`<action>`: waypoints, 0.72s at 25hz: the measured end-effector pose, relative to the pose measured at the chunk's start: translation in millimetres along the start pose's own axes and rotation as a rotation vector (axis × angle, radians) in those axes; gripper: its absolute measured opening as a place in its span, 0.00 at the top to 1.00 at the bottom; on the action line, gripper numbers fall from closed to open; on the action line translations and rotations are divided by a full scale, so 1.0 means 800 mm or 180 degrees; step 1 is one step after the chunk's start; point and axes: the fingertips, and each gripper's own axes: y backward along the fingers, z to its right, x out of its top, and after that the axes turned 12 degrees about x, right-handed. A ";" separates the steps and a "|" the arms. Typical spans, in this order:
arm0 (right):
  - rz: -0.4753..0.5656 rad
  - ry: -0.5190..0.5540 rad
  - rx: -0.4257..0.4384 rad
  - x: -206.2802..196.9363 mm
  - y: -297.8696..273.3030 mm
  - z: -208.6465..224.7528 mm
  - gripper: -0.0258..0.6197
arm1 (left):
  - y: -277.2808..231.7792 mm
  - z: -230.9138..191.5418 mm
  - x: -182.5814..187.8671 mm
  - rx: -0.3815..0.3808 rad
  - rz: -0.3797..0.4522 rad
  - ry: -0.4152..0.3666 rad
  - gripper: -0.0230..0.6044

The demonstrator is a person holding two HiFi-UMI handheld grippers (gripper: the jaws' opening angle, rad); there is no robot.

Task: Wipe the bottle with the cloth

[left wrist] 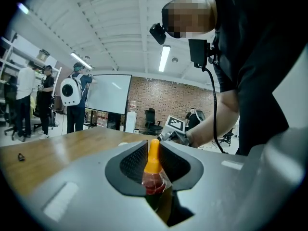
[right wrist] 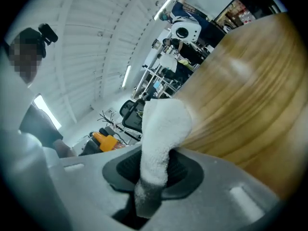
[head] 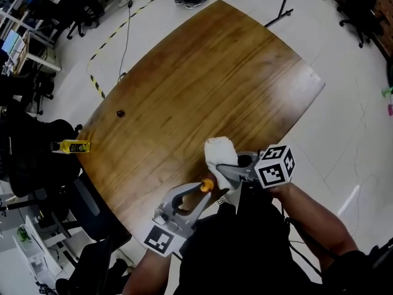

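The worktop [head: 202, 72] is smooth wood with a soft sheen and streaky brown grain. The cloth [right wrist: 161, 138] is white, matt terry with a rough, fluffy nap. The bottle [left wrist: 154, 177] is clear glossy plastic with a smooth orange spout. The left gripper [left wrist: 153, 147] and right gripper [right wrist: 156, 152] have matt grey plastic shells. Their fingers [left wrist: 132, 162] are faced in black, finely ribbed material. The floor [head: 344, 128] is pale and shiny.
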 end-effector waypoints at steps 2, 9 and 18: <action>-0.0134 0.0020 -0.0086 -0.008 -0.002 0.014 0.84 | -0.001 0.000 0.000 0.0001 0.0009 0.0010 0.83; -0.0724 0.0398 -0.0396 -0.019 -0.009 0.034 0.84 | 0.000 0.003 0.001 0.0018 0.0104 -0.0017 0.83; -0.1483 0.1026 -0.0900 -0.036 -0.011 0.056 0.84 | 0.000 0.003 0.004 0.0074 0.0212 -0.0080 0.83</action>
